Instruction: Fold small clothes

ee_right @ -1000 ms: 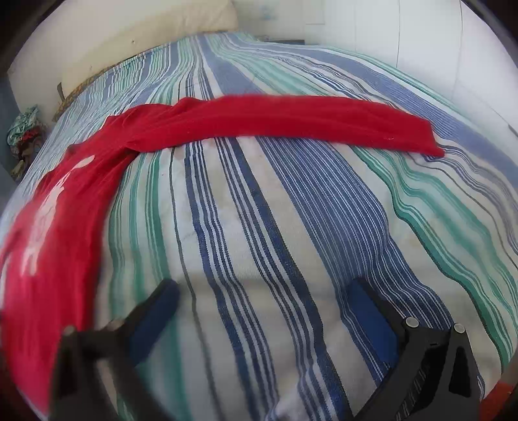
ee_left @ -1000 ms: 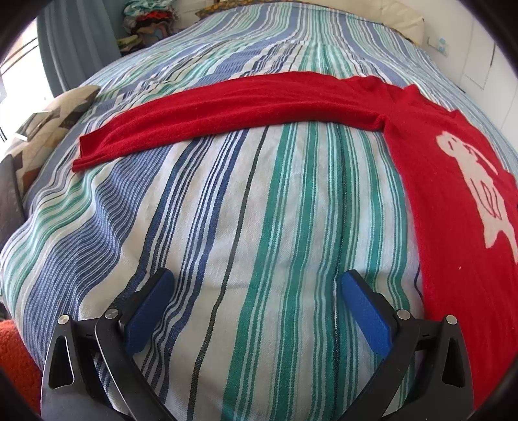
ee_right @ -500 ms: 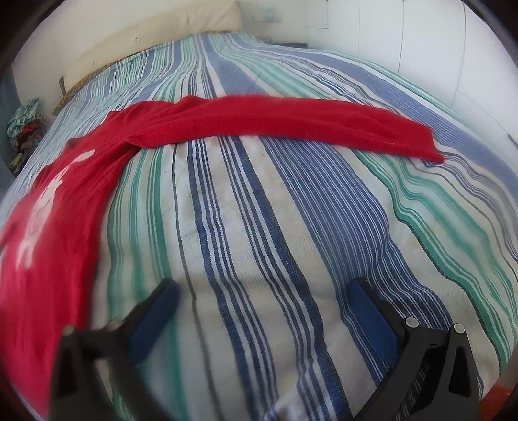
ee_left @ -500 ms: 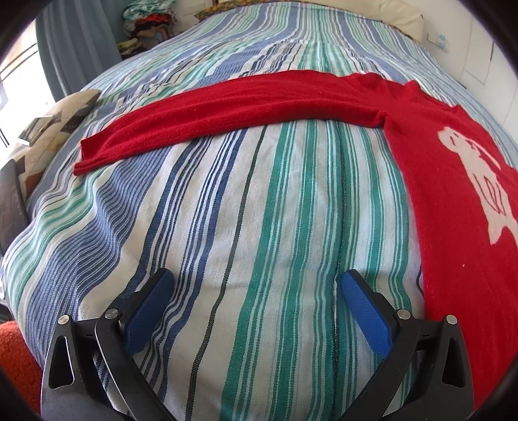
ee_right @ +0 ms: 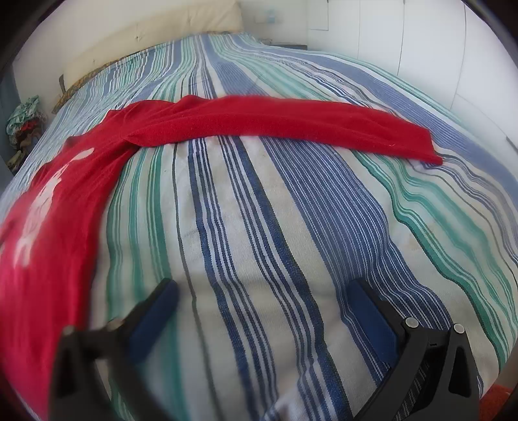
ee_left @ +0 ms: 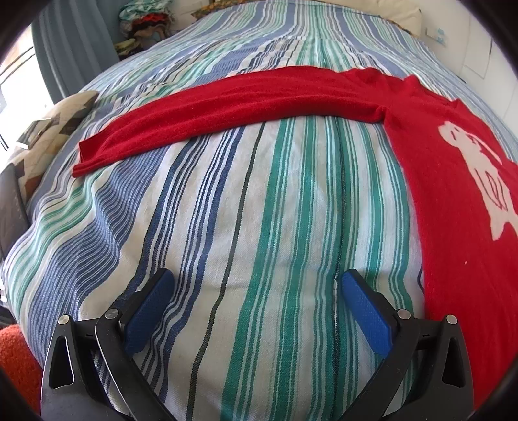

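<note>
No readable text, labels or numbers, only a white figure on the red sweater (ee_left: 453, 200)

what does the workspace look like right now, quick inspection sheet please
surface: striped bedspread, lightly wrinkled.
job's things: red sweater spread flat, white motif up; left sleeve and right sleeve stretched straight out, unfolded.
clutter: patterned cushion at the bed's edge; clothes pile beyond the bed.
grippers: left gripper and right gripper both open, empty, over bare bedspread.
cables: nothing seen.
surroundings: curtain, cream headboard, white wall panels.
</note>
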The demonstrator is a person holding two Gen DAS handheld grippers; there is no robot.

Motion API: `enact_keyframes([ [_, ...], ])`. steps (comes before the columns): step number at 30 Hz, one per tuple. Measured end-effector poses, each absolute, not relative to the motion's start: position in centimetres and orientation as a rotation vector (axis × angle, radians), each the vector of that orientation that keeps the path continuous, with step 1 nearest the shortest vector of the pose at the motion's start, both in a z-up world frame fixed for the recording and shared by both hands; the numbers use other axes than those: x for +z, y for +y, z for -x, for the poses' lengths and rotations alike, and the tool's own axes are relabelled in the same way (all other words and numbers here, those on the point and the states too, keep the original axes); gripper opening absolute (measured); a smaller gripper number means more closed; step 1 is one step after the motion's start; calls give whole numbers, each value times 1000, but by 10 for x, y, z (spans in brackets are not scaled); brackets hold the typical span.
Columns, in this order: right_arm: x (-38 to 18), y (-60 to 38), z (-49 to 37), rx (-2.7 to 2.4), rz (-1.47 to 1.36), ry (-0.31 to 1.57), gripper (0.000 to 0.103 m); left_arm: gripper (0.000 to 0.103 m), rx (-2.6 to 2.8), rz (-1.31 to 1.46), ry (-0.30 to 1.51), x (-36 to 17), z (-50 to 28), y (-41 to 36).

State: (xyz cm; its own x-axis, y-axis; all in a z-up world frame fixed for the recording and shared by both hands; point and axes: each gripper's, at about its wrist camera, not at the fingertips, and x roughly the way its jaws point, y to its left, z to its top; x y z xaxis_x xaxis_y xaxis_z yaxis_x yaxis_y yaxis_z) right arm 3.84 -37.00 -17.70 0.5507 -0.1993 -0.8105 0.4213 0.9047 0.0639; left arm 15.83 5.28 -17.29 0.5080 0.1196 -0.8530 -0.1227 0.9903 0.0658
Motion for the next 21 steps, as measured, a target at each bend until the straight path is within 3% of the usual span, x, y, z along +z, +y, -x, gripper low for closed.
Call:
enact_keyframes([
  [21, -178, -370, -38, -379, -250, 908, 103, 103, 155, -25, 1015, -174, -157, 48],
])
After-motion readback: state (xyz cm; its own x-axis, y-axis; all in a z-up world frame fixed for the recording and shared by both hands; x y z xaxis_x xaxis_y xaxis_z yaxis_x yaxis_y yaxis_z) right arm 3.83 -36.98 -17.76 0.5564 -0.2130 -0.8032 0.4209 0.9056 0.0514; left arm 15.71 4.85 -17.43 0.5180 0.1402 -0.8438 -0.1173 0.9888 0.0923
